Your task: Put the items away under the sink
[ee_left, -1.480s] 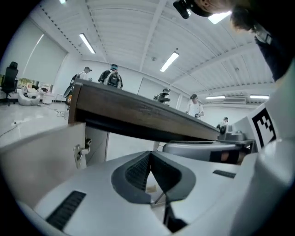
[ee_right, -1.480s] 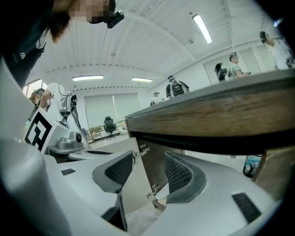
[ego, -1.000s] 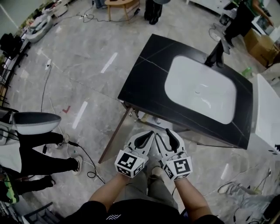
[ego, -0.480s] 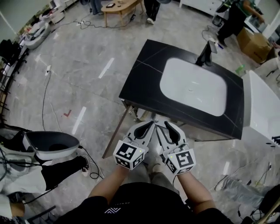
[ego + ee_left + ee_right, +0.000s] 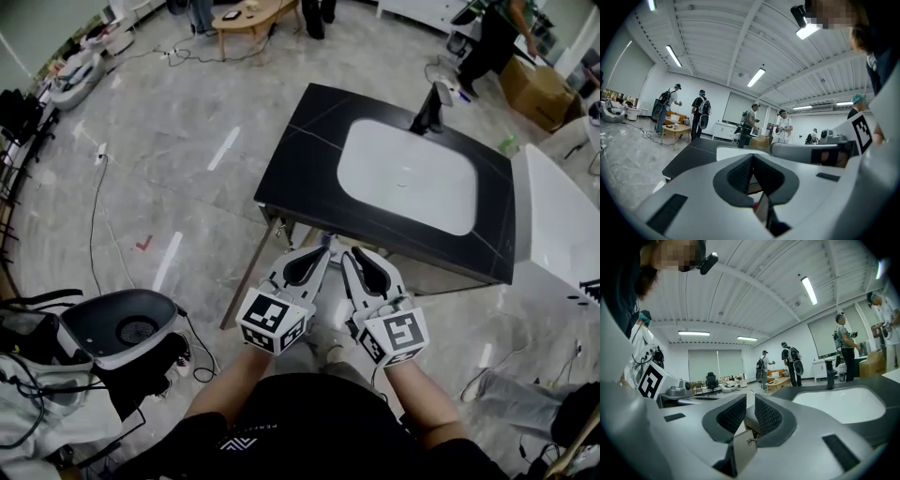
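Sink basin white, set in black countertop.

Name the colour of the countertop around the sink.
Black veined stone countertop; head view shows it best.

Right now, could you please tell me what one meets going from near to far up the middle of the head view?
Left gripper and right gripper, side by side → white sink → black faucet → wooden table.

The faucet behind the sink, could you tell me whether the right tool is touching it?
Apart. The head view shows the faucet beyond the white basin, while the right tool is at the near edge of the black countertop.
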Tool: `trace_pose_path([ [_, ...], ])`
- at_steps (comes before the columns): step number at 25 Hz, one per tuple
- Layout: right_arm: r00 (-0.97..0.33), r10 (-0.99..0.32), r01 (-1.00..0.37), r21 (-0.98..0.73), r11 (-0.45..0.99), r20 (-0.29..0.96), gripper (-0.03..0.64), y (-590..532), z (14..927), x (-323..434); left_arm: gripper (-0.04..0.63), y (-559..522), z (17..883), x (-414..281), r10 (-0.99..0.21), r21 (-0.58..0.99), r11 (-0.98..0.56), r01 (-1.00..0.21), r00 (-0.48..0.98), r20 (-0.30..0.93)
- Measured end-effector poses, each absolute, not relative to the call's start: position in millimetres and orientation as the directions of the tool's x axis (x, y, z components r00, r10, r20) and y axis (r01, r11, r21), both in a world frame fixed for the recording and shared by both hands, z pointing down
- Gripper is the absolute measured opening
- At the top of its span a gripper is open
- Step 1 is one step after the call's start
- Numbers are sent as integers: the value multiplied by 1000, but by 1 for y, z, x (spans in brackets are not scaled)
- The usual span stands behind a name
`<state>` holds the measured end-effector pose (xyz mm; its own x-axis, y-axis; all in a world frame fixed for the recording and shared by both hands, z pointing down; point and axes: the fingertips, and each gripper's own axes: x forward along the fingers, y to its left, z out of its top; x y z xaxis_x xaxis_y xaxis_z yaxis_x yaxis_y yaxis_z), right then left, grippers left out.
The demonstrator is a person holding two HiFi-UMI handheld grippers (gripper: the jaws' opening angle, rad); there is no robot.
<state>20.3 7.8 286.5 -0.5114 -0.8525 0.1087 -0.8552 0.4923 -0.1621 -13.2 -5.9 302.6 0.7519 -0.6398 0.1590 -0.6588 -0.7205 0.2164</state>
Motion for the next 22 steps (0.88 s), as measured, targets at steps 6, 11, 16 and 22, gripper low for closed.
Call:
trace_pose_path([
  [6, -512, -852, -855, -159, 494, 106, 58, 24, 282, 24, 0, 10, 300, -13, -636, 208, -727, -655, 756, 158],
  [11, -515, -849, -853, -166, 494, 117, 52, 39, 286, 31, 0, 25, 303, -8, -626, 206, -732, -649, 761, 171],
  [16, -507, -852, -857, -181, 482, 132, 48, 51, 297, 38, 0, 37, 311, -8, -633, 208, -723, -659, 752, 184],
  [22, -493, -856, -863, -207, 460, 156, 43, 60, 309, 46, 0, 47, 323, -12, -640, 221, -704, -675, 738, 214],
])
